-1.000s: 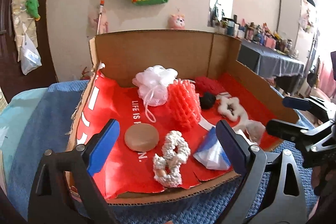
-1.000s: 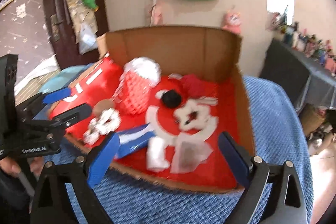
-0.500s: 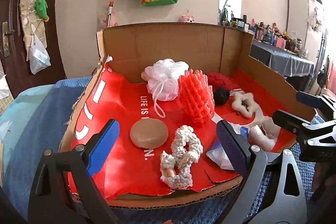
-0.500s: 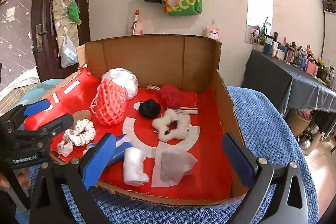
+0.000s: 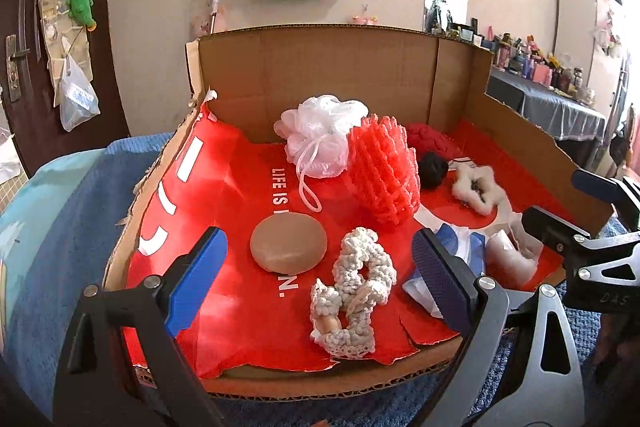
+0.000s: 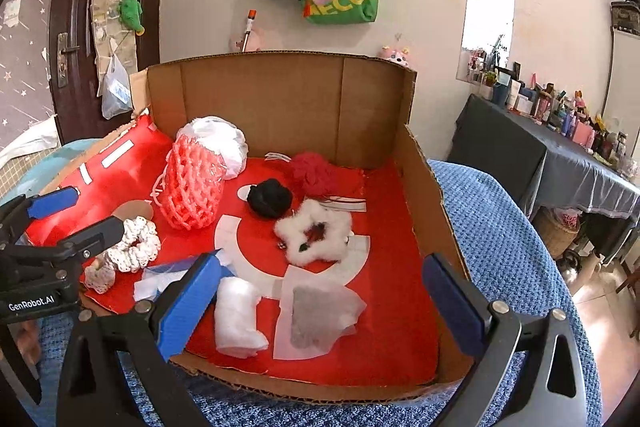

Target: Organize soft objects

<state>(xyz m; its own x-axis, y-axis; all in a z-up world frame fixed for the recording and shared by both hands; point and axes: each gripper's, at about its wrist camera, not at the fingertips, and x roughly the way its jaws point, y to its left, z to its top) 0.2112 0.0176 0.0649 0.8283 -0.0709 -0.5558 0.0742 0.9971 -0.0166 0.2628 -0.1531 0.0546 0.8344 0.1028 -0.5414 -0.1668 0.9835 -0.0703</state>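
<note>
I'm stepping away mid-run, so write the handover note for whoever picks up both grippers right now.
Left gripper: open, empty, at the box's near edge above the round tan sponge pad and cream crocheted scrunchie.
Right gripper: open, empty, above the white rolled wad and clear plastic sachet.
Everything lies loose on the red liner of the cardboard box: white mesh bath pouf, coral foam net sleeve, dark red knit bundle, black pom-pom, white fluffy scrunchie, blue-and-white packet.
Done: nothing visibly grouped.
Left: pick and sort all items.
</note>
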